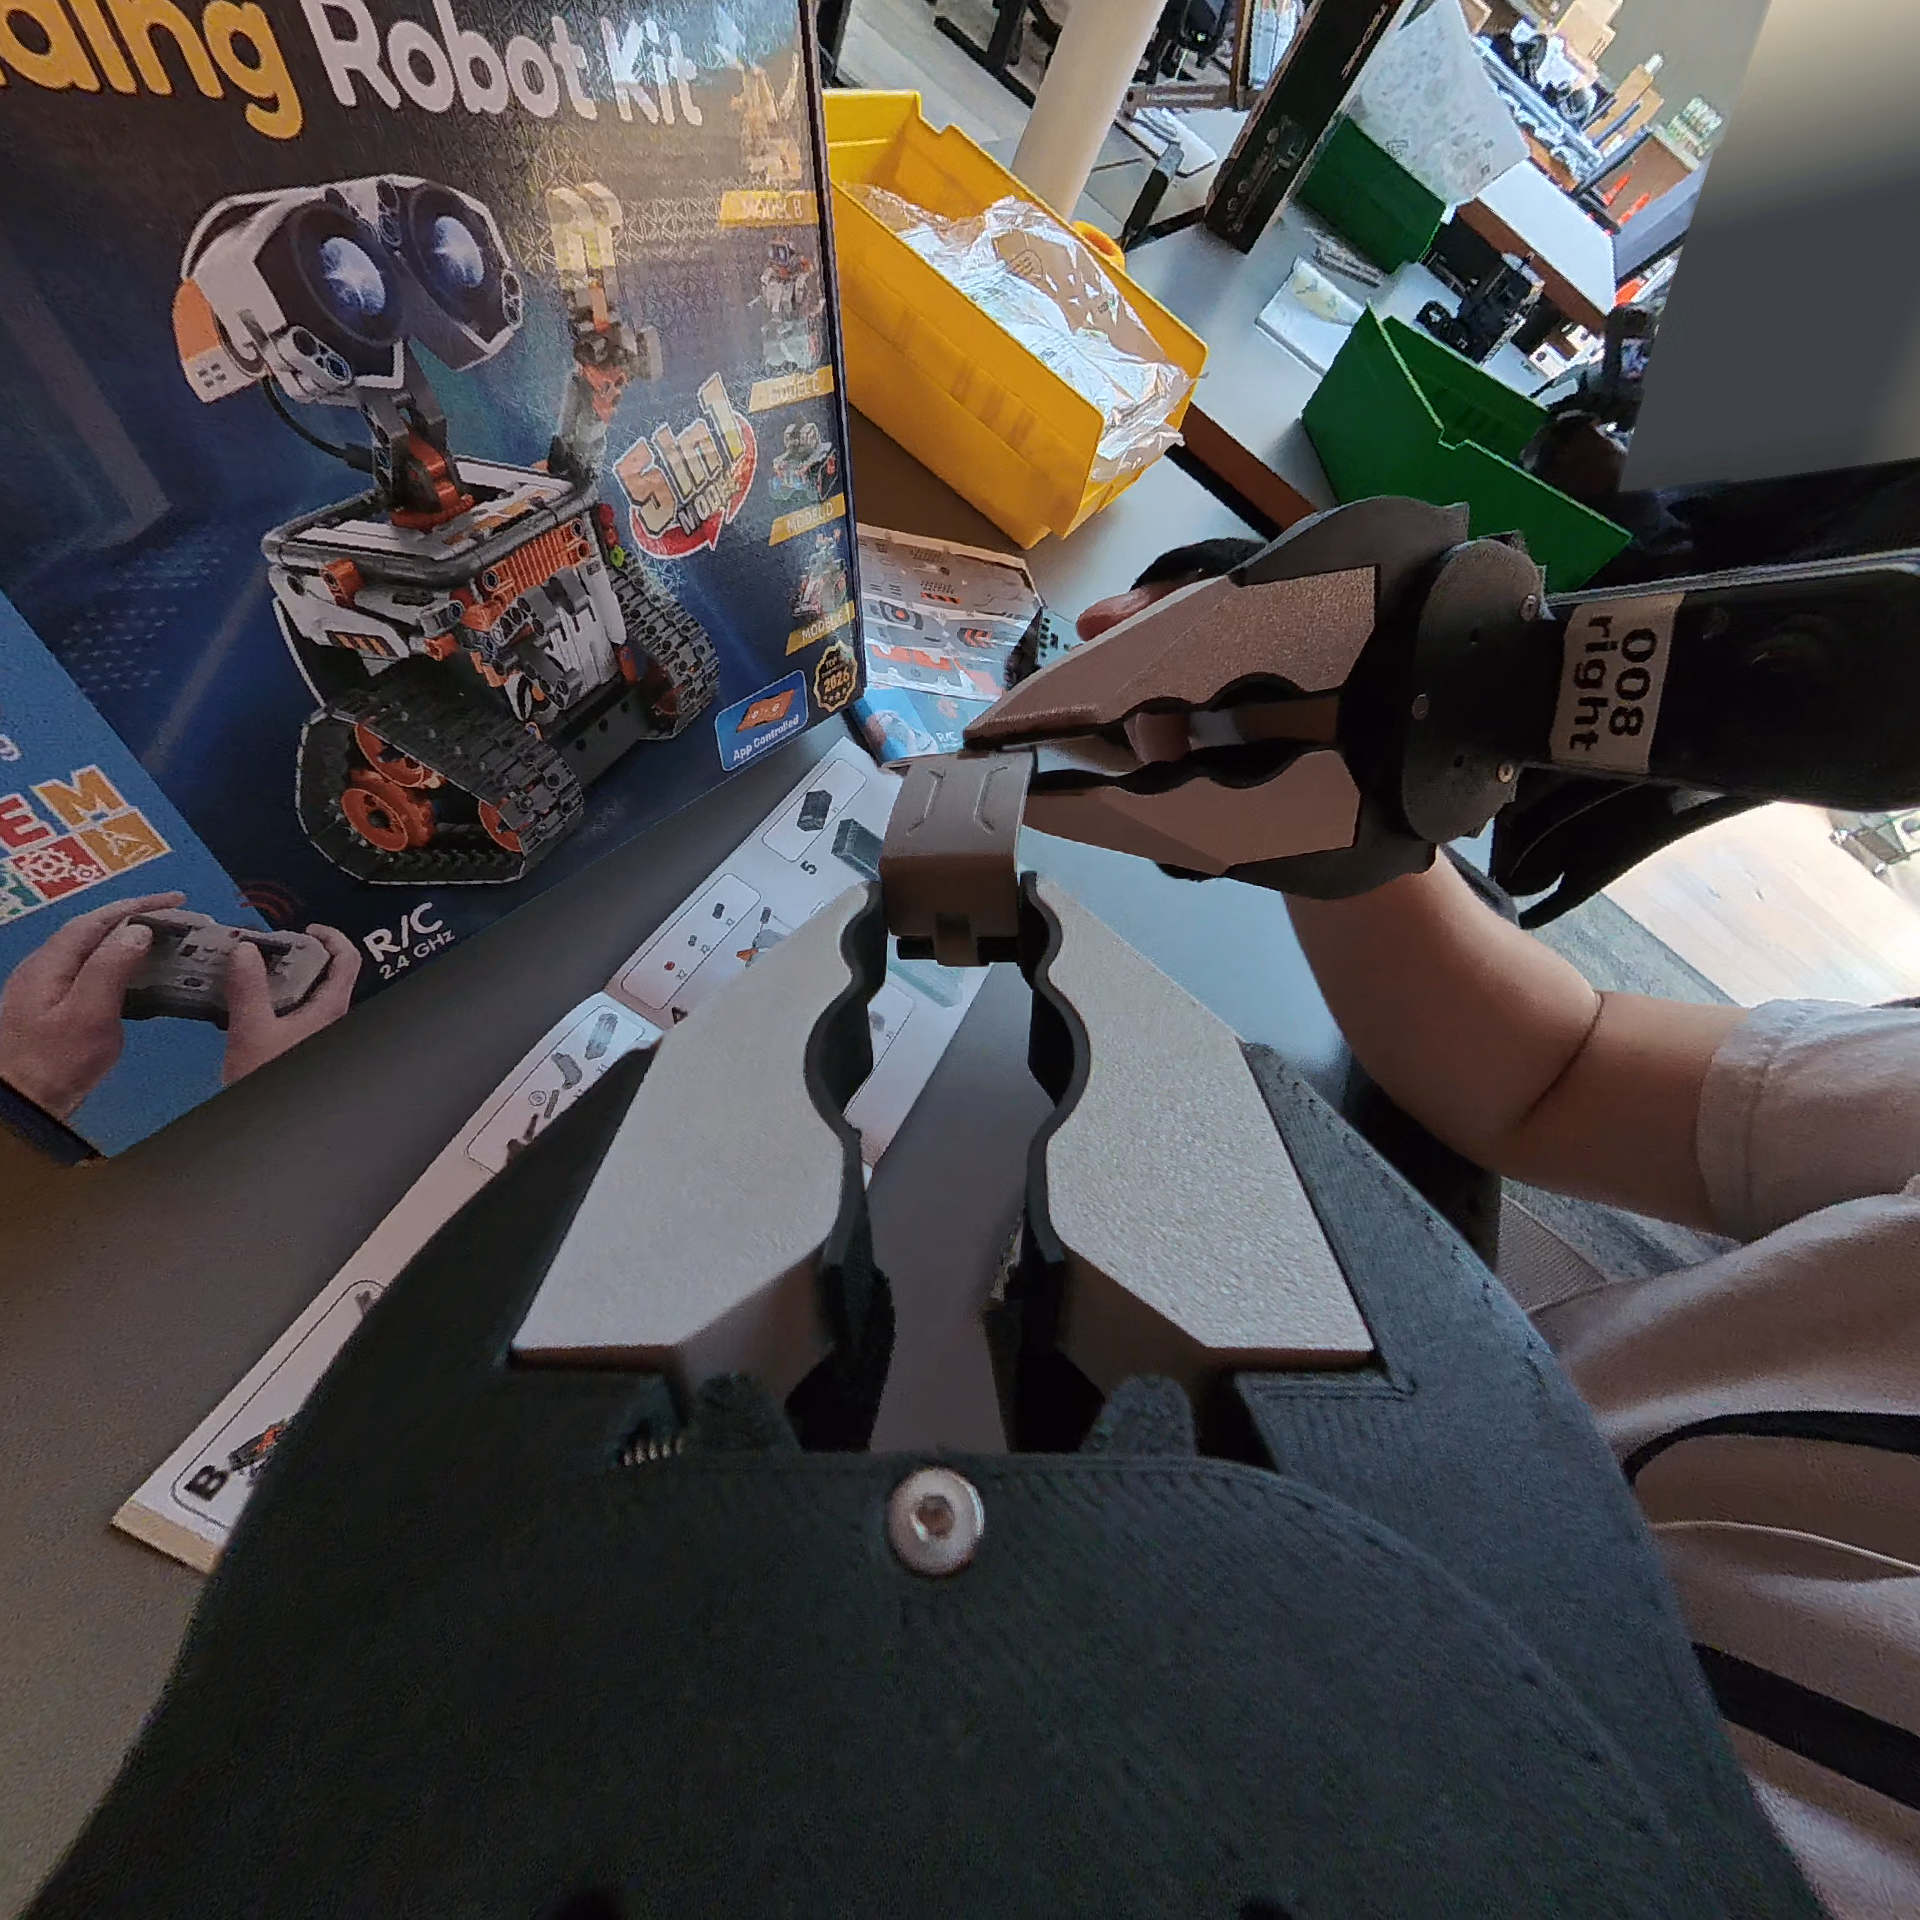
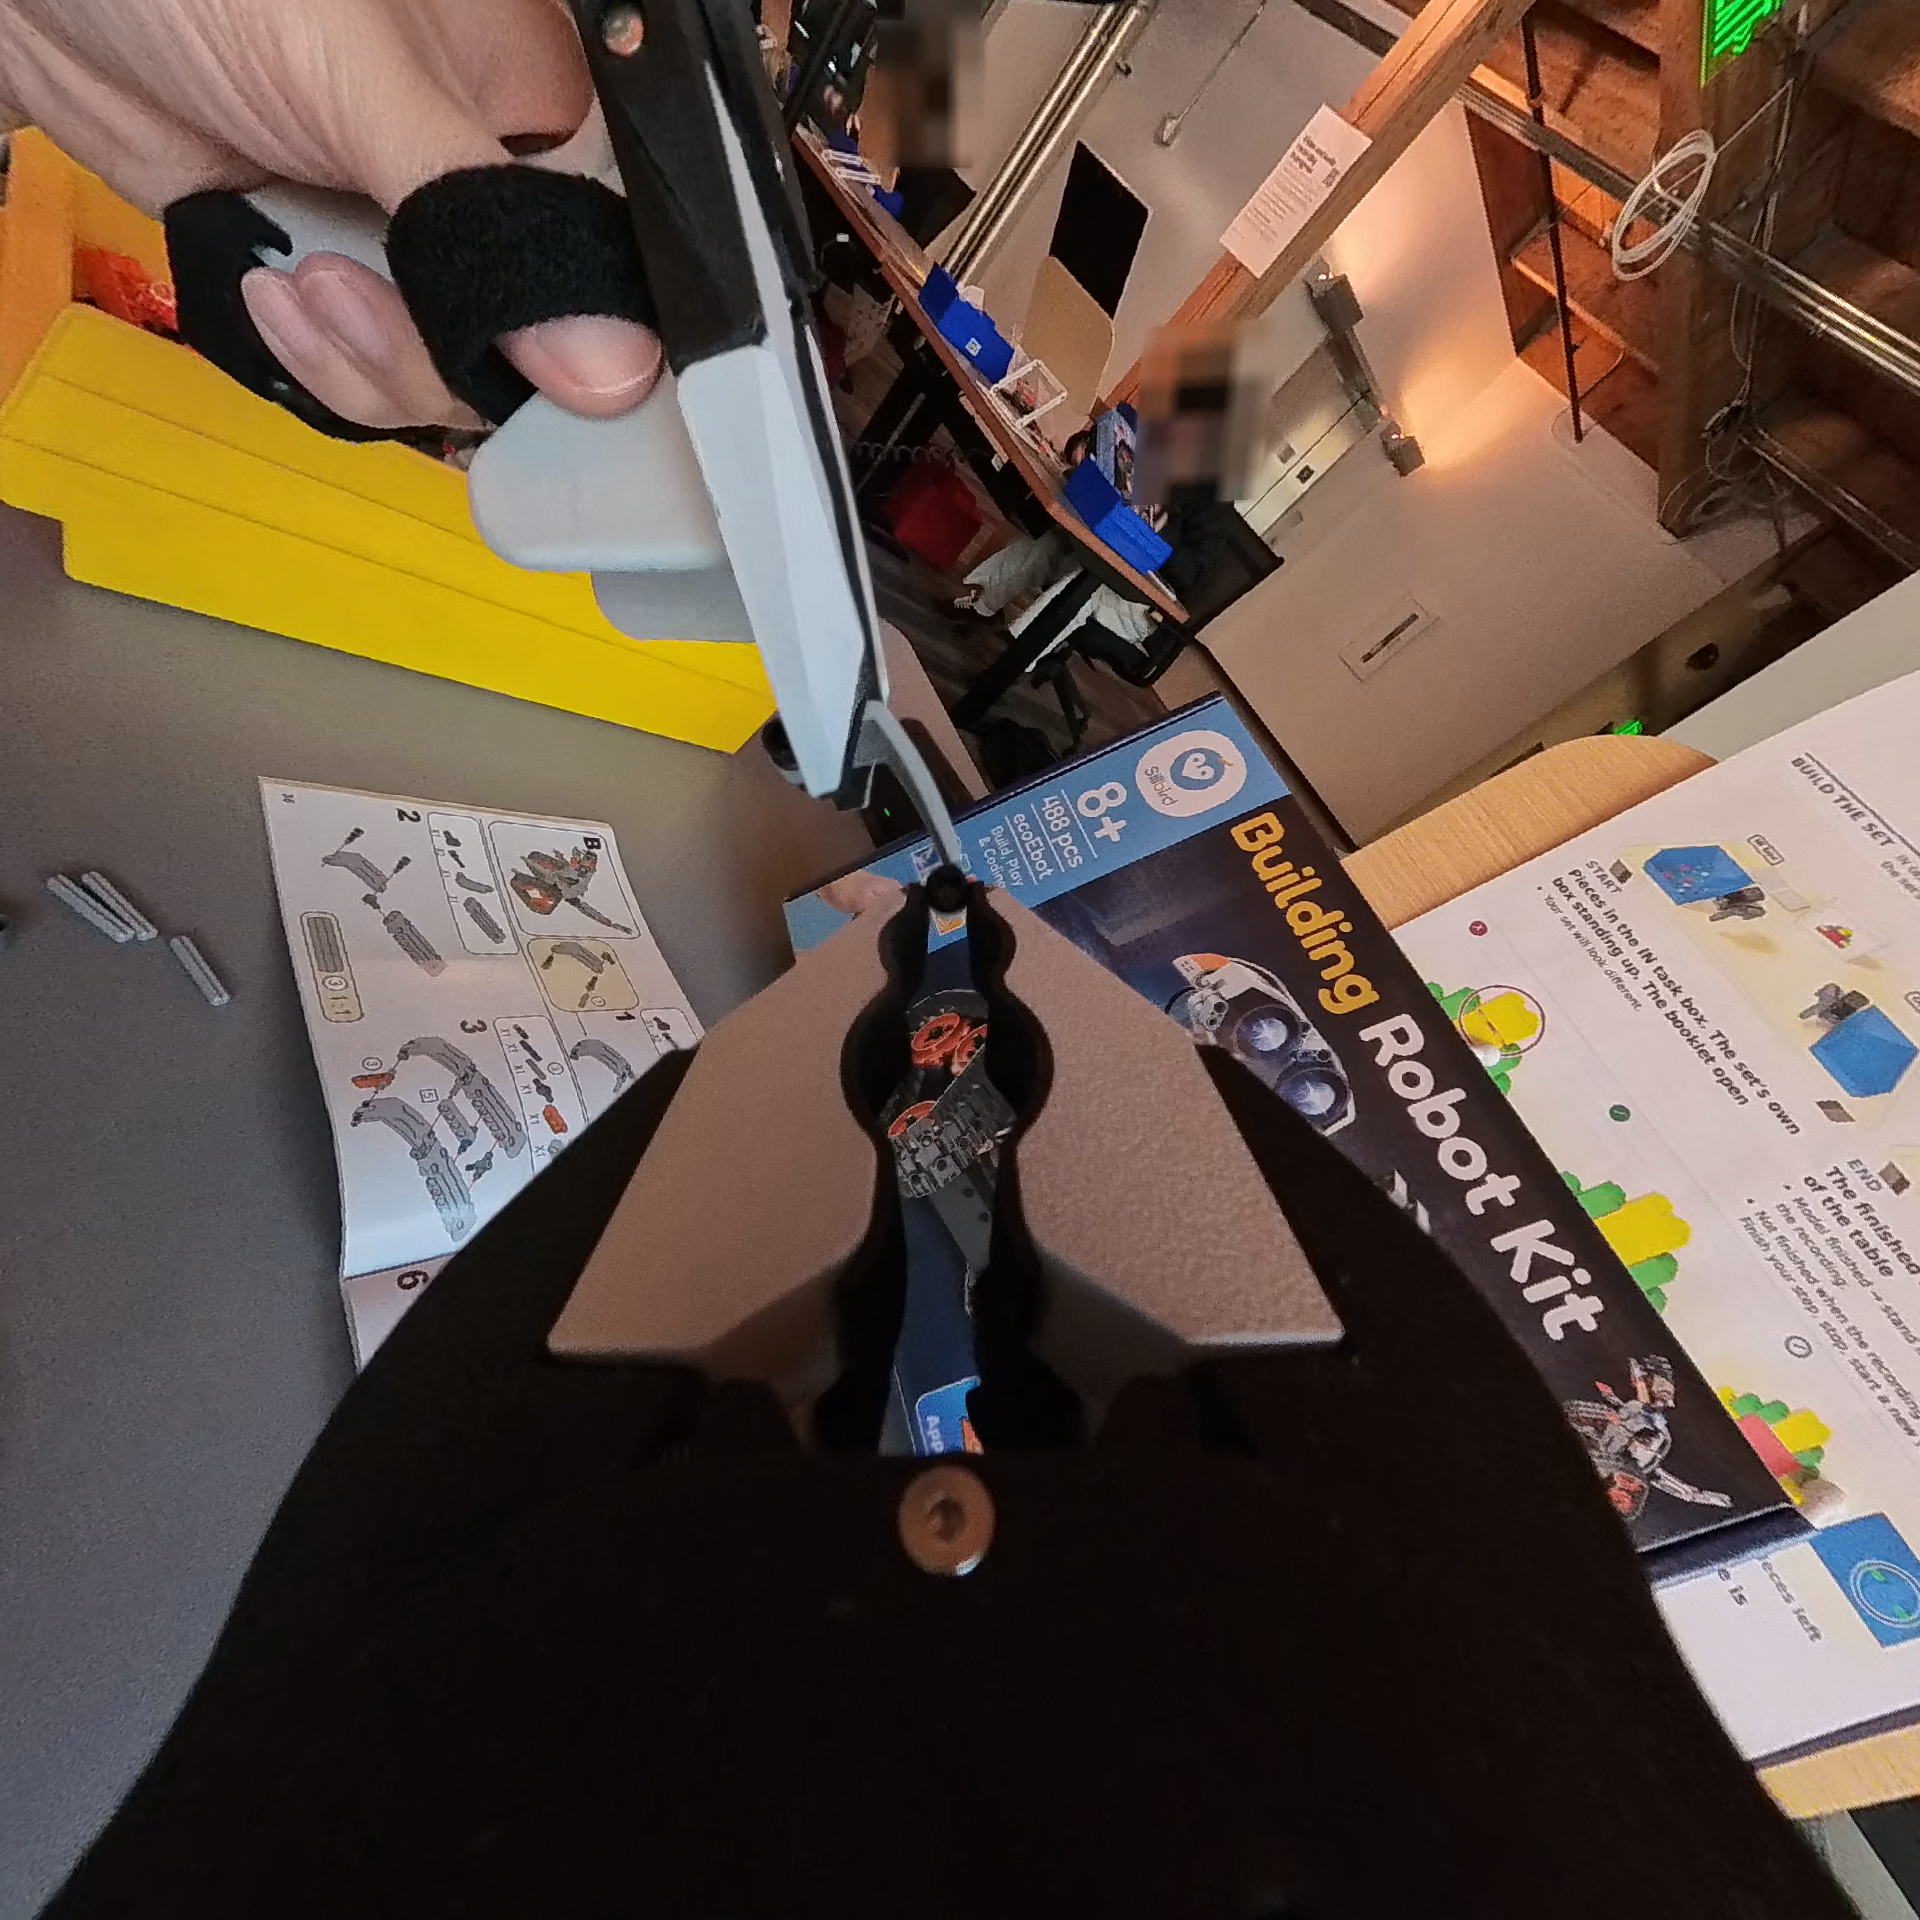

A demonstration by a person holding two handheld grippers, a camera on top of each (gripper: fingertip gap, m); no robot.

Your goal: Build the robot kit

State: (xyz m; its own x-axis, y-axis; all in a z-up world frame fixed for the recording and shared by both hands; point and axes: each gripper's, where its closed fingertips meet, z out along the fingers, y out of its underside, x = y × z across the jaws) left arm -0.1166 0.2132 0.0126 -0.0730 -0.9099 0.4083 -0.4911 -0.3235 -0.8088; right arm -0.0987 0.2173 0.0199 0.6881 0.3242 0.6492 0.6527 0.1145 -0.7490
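Above the table [image 1: 156, 1247]: we hold a grey part [image 1: 951, 842] over the leaflet [image 1: 665, 997].
Left gripper [image 1: 951, 914]: we clamp the part's lower end.
Right gripper [image 1: 982, 743]: nearly closed, pinching the part's top edge and a small black peg [image 2: 943, 890].
Risk: we judge both pinches shallow; twisting could pop the part loose.

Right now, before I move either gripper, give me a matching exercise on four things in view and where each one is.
Things:
1. grey curved piece
2. small black piece
3. grey pins
4. yellow bin

Places:
A. holds crumpled clear plastic
B. clamped in the left gripper
C. loose on the table, beside the instruction sheet
D. pinched at the tips of the right gripper

Pairs: 1-B, 2-D, 3-C, 4-A
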